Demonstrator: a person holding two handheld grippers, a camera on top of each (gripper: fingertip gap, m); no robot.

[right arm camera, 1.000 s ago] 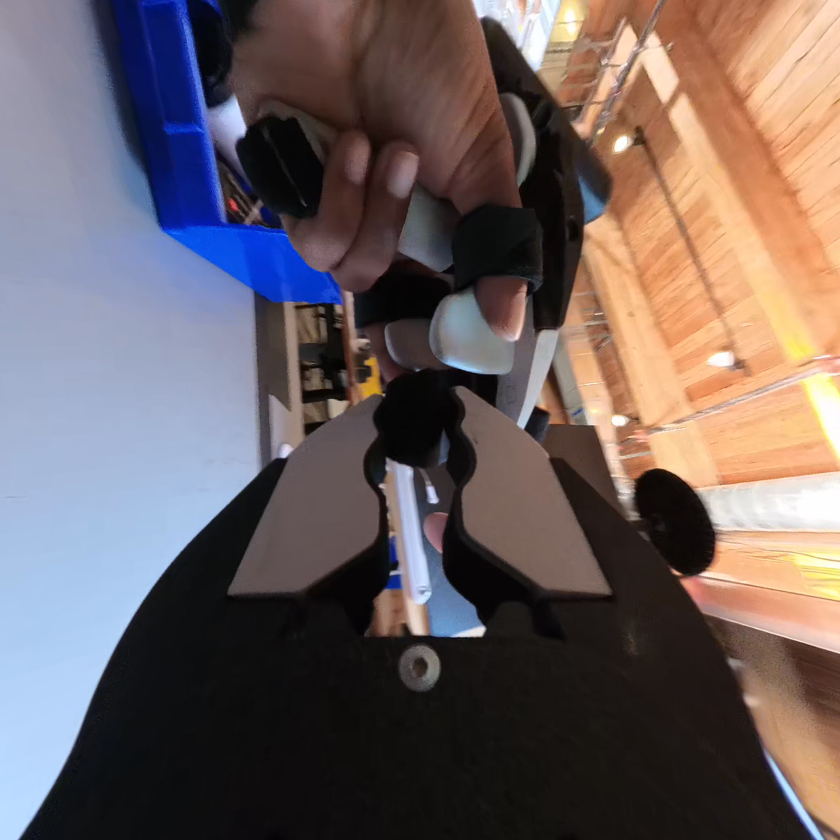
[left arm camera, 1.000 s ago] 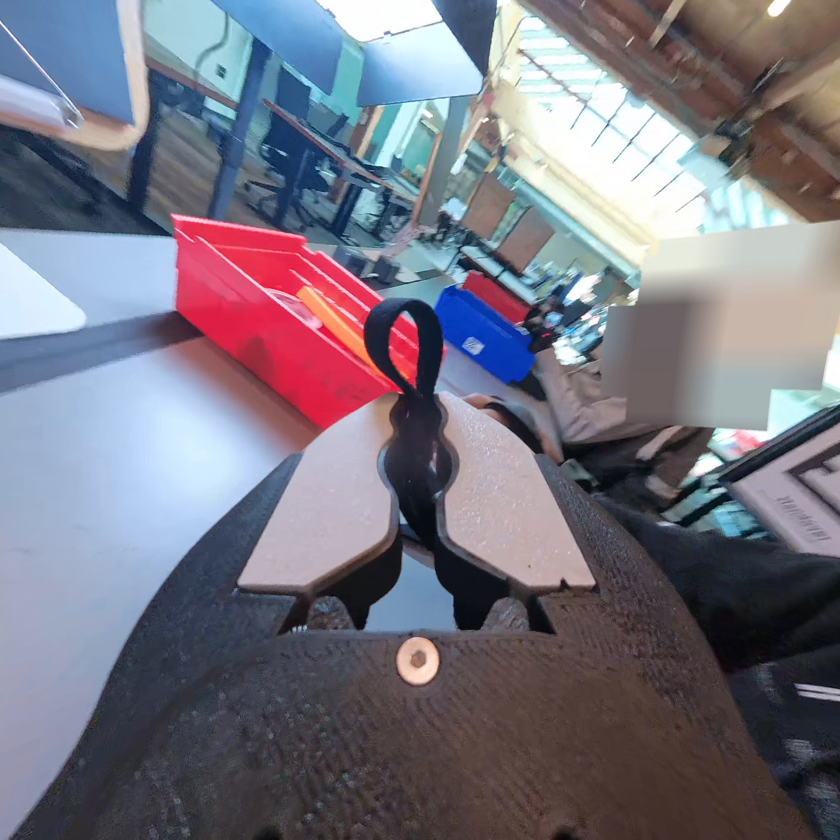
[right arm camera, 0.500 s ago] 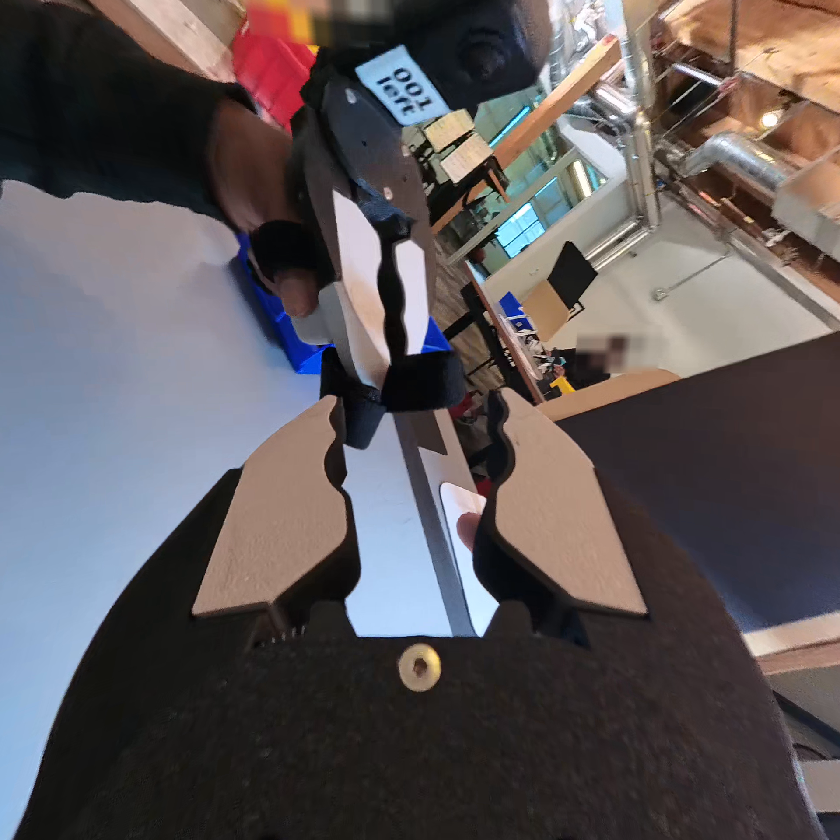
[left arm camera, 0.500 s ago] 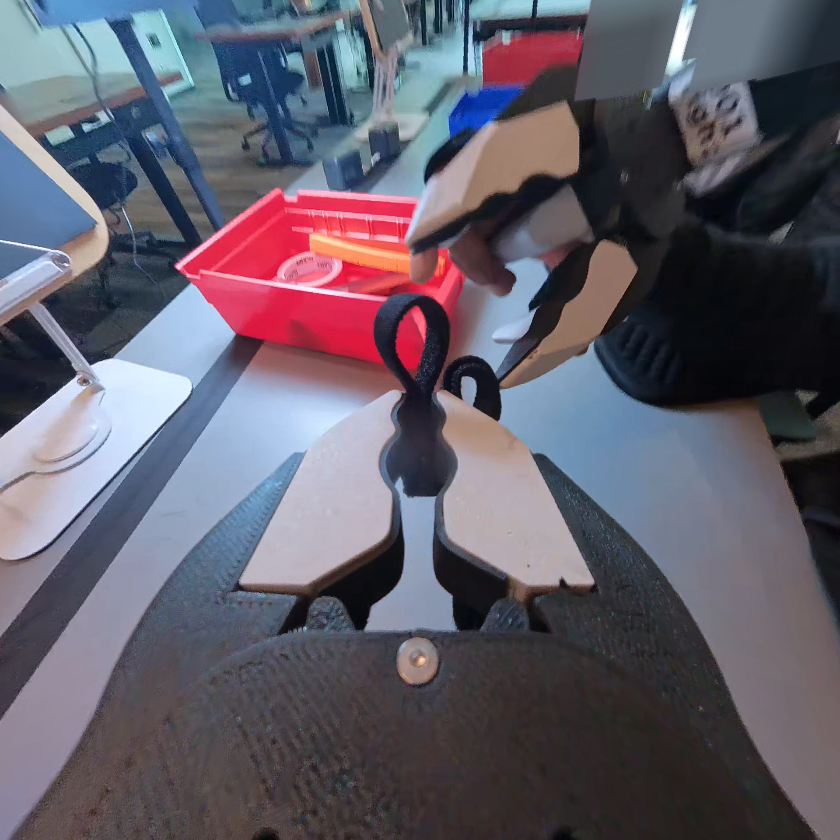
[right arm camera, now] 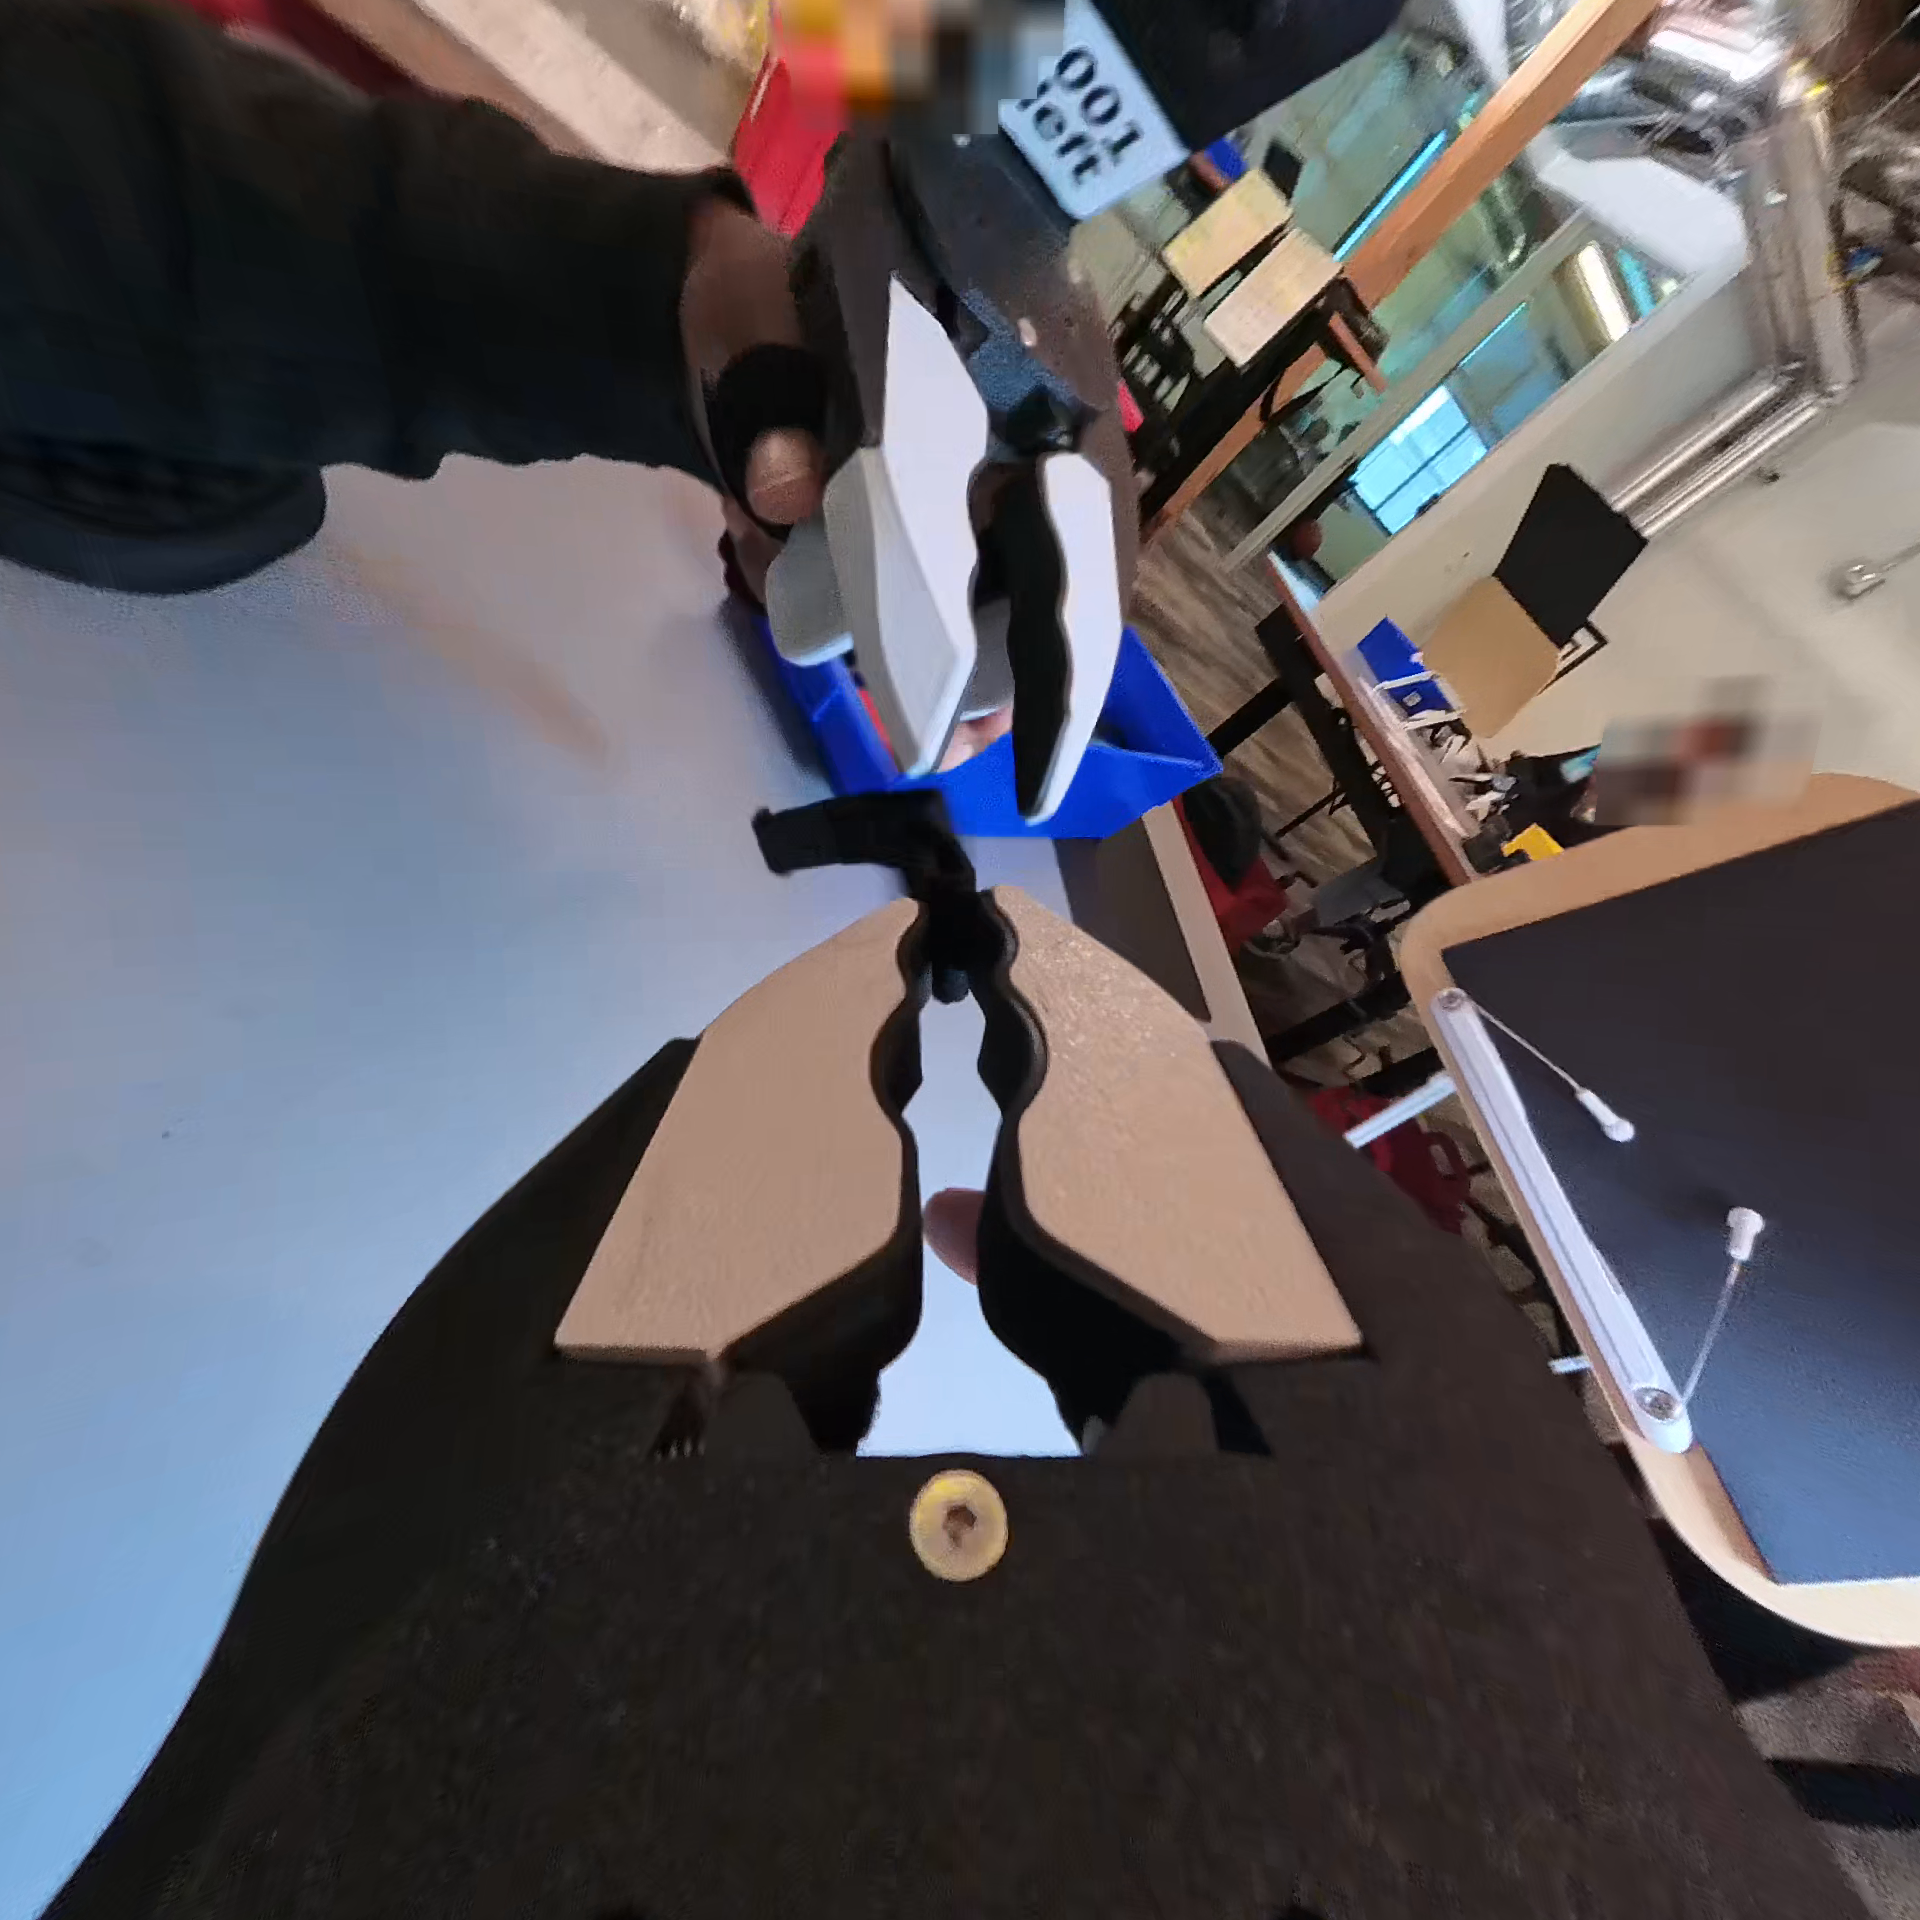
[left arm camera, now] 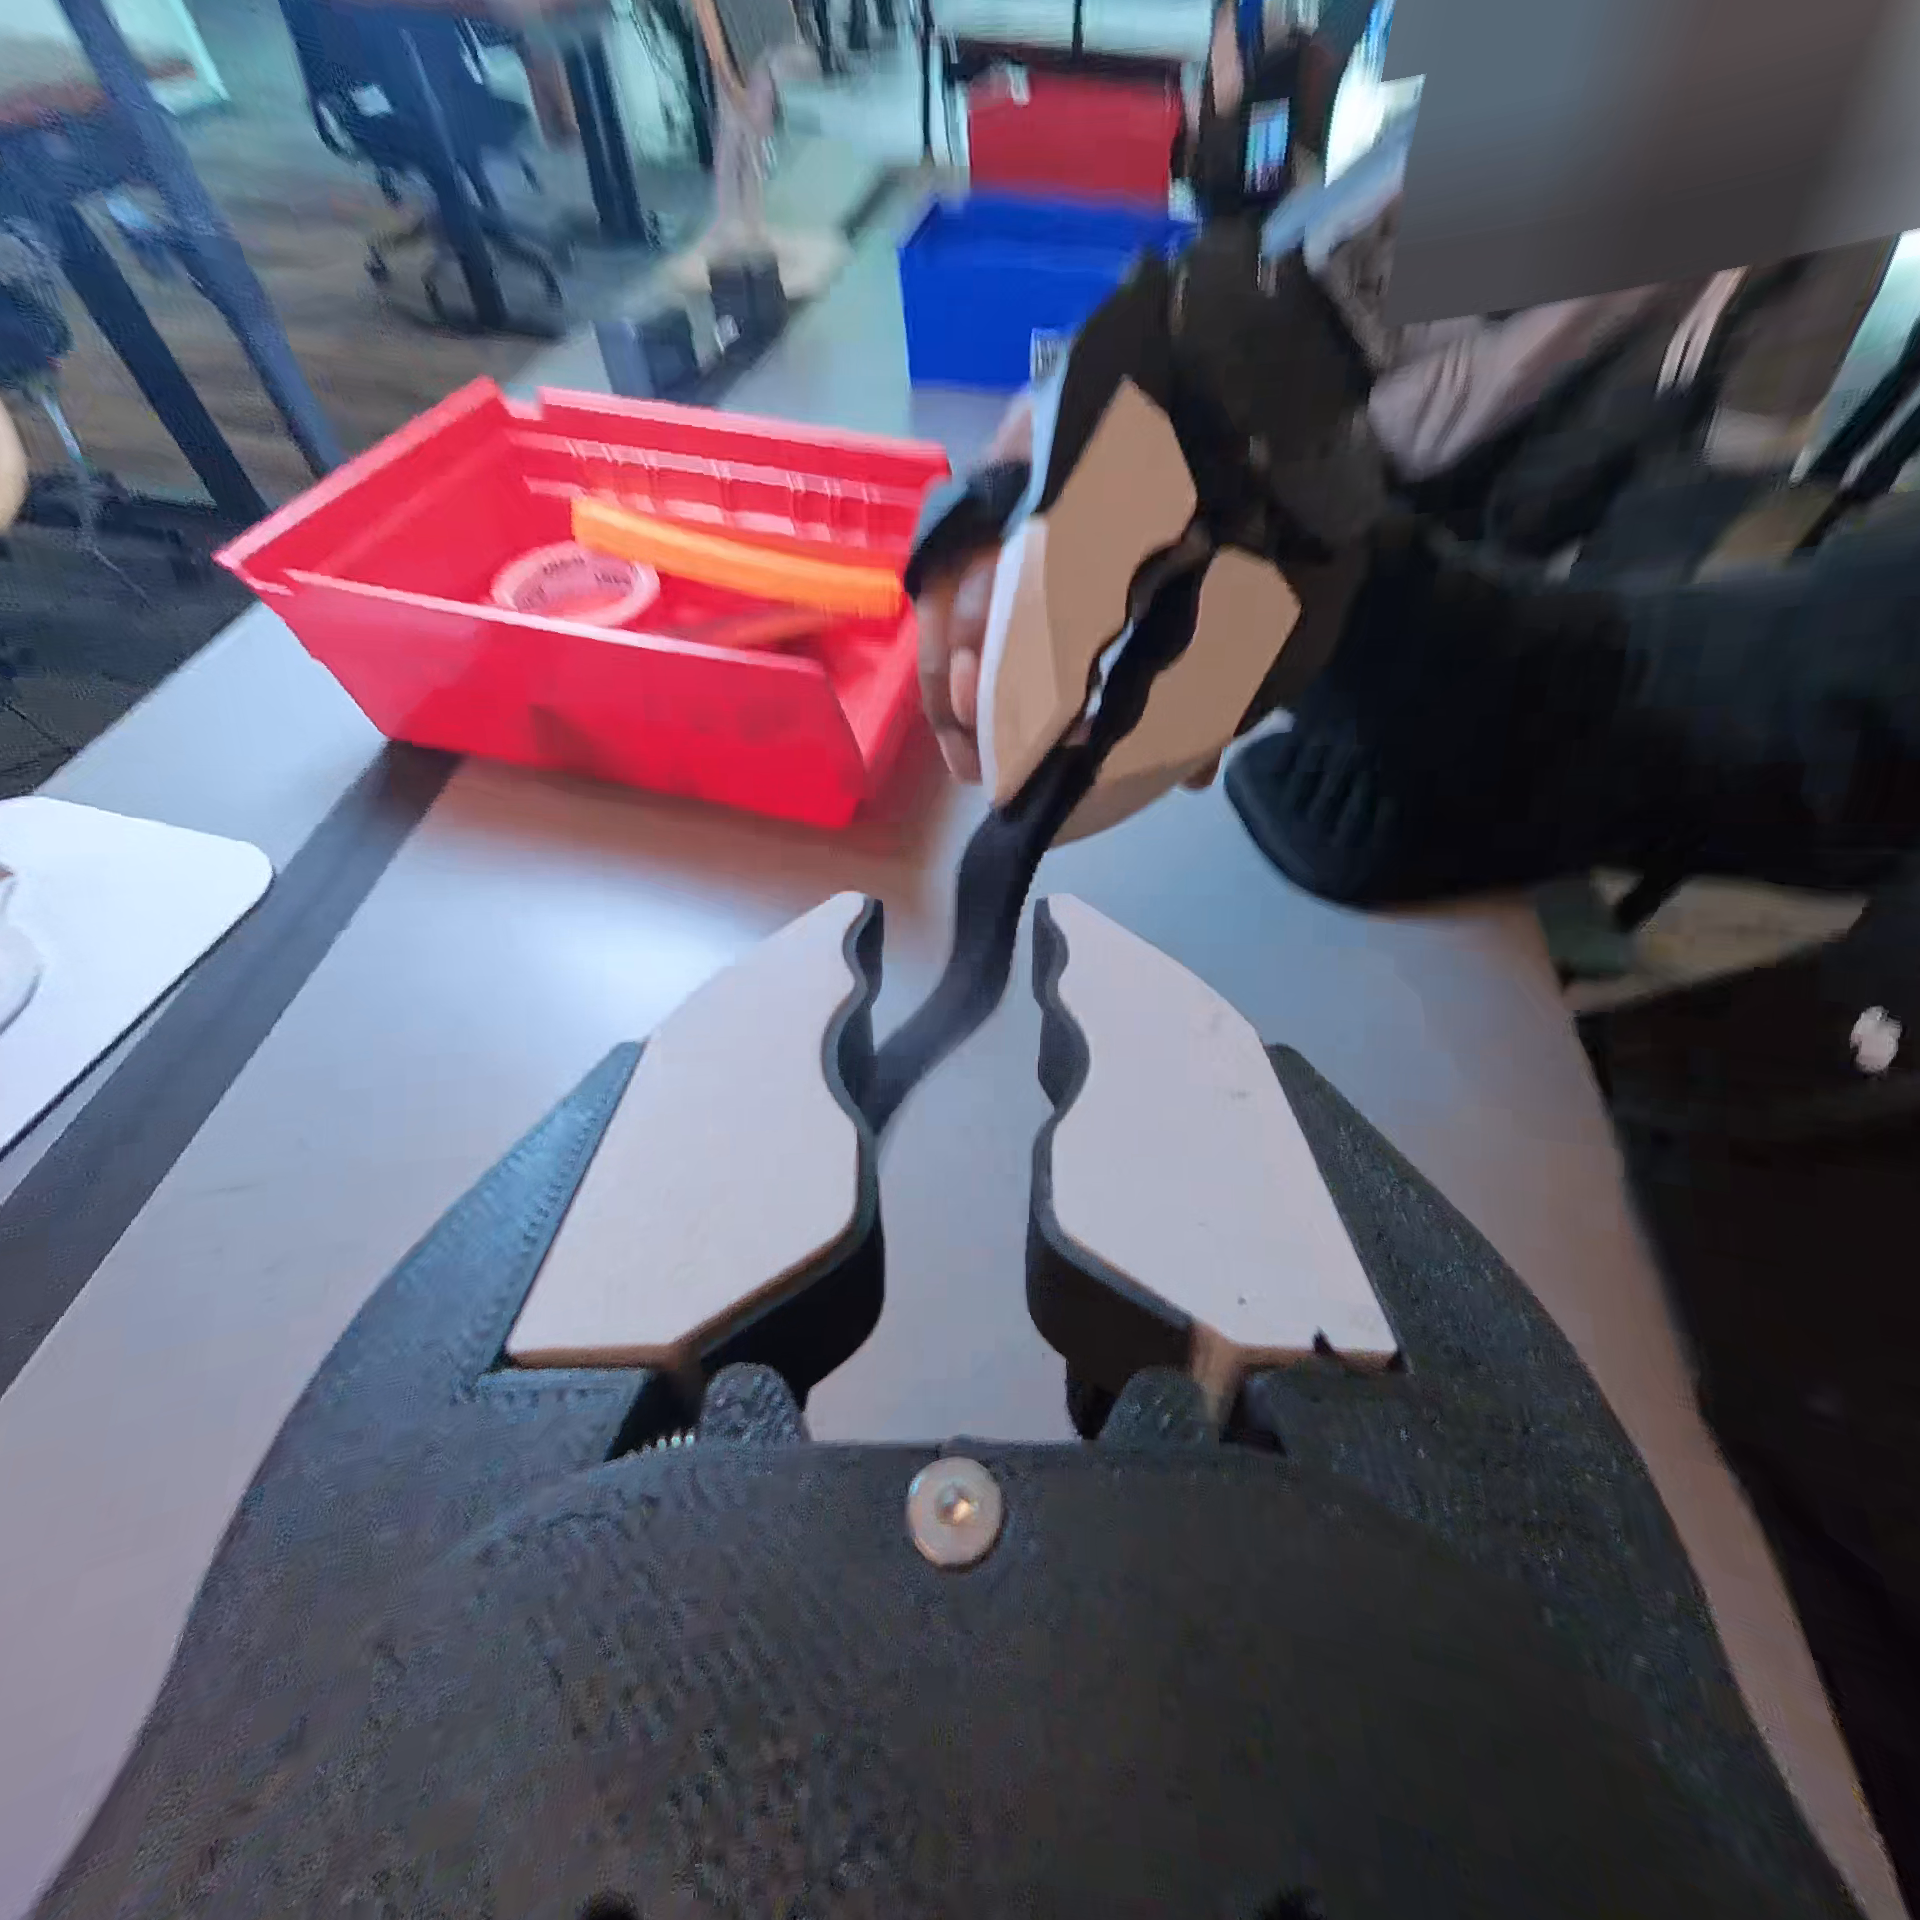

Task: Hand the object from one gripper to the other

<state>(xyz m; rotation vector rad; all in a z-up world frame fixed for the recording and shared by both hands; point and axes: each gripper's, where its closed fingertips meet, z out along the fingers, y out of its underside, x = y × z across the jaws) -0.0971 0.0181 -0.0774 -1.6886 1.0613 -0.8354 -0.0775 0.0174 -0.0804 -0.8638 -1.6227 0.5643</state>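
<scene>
Strap (right arm camera: 940, 883) pinched in R claw (right arm camera: 961, 914) tips (L claw (left arm camera: 956, 914) open).

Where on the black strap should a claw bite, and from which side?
The flat middle, pinched across its faces, coming in end-on. The strap is a limp, narrow band; the right claw is shut on it this way, the left claw open around its lower end.

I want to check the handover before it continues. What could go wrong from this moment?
1. The right hand-held gripper pinches the soft black strap only near its fingertips, so it could slip out.
2. The open left hand-held gripper has the strap's tail between its fingers; the tail could catch there.
</scene>
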